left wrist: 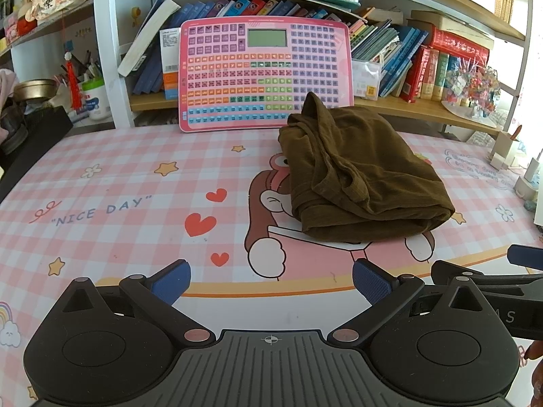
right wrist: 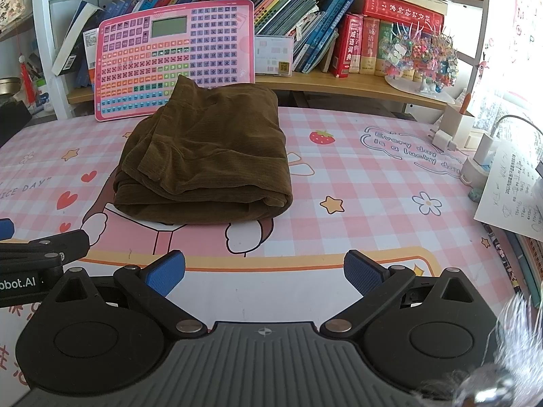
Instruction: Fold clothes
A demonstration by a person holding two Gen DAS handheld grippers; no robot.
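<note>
The olive-brown ribbed garment (right wrist: 203,159) sat folded in a bundle on the pink checked table (right wrist: 356,183), right in front of the pink keyboard-style learning board (right wrist: 163,57). Left gripper (left wrist: 271,281) and right gripper (right wrist: 264,273) both hung spread wide and empty, well short of the garment.

The brown garment (left wrist: 359,173) lies folded into a thick, roughly square bundle on the bench, ahead of both my tools and touching neither. From my left tool it sits ahead and to the right; from my right tool (right wrist: 203,156), ahead and slightly left. Its fabric is finely ribbed, its top layer rumpled with loose creases, and one far corner pokes upward.
</note>
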